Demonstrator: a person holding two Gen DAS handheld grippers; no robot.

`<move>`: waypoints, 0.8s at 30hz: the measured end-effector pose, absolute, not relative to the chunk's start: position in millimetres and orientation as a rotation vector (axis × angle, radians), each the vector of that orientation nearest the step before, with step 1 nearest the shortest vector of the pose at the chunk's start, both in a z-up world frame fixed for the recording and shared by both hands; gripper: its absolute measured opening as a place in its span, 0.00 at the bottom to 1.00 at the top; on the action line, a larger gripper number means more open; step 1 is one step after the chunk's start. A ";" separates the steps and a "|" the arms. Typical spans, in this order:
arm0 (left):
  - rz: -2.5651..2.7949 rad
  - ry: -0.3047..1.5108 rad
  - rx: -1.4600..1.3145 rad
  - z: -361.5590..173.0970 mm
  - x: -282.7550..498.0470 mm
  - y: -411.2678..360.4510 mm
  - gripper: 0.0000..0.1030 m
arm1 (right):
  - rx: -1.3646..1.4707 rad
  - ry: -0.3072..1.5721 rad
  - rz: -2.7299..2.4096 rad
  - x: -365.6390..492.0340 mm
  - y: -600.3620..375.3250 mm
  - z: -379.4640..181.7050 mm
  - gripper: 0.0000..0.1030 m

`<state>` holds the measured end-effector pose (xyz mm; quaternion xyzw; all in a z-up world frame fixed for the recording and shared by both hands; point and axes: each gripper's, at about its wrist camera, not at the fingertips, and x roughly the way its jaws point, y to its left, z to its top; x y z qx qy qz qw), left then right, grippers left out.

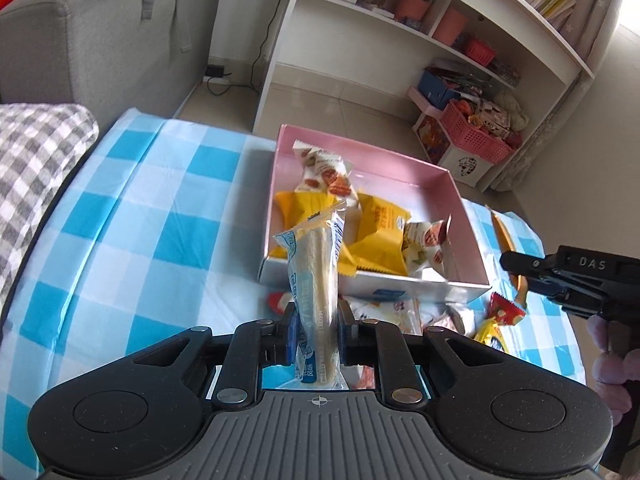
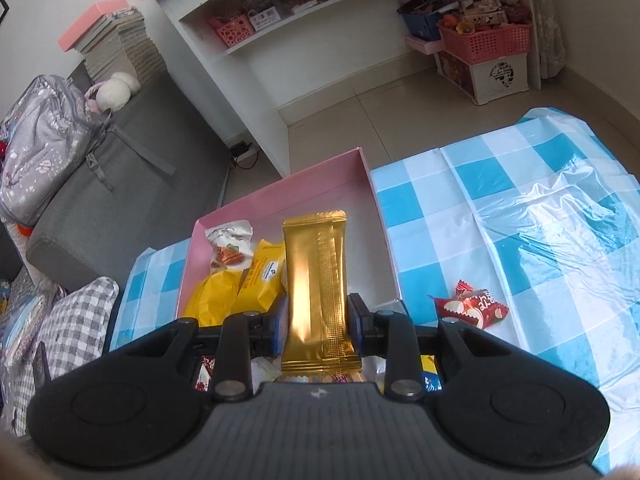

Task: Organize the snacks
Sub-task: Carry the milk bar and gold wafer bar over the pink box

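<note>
Snacks lie partly in the shallow pink-lined cardboard box (image 1: 400, 184) on the counter covered by a blue-and-white checked plastic cloth (image 1: 132, 208), partly loose in front of it. The left claw (image 1: 317, 334) is clamped on a long cream-coloured snack stick in clear blue-printed wrap (image 1: 318, 280), held upright just short of the box's near wall. Inside the box sit two yellow foil packets (image 1: 380, 232) between two white pouches printed with nuts (image 1: 326, 170). Right of the box's near corner a small red wrapped sweet (image 1: 505, 309) lies on the cloth, close beside the black tip of the other tool entering from the right. The right claw (image 2: 317, 330) is clamped on a flat gold foil packet (image 2: 316, 280), held upright over the box's near edge, its top reaching above the bare pink floor. To its right a red wrapper with white print (image 2: 474, 306) rests alone on the cloth, just beside the box
</note>
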<state>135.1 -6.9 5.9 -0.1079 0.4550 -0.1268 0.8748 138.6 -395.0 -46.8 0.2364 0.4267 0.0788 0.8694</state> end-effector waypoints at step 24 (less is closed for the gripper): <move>-0.378 0.943 -0.228 -18.2 289.7 -107.1 0.16 | 0.517 0.862 0.192 180.7 -388.4 -79.5 0.27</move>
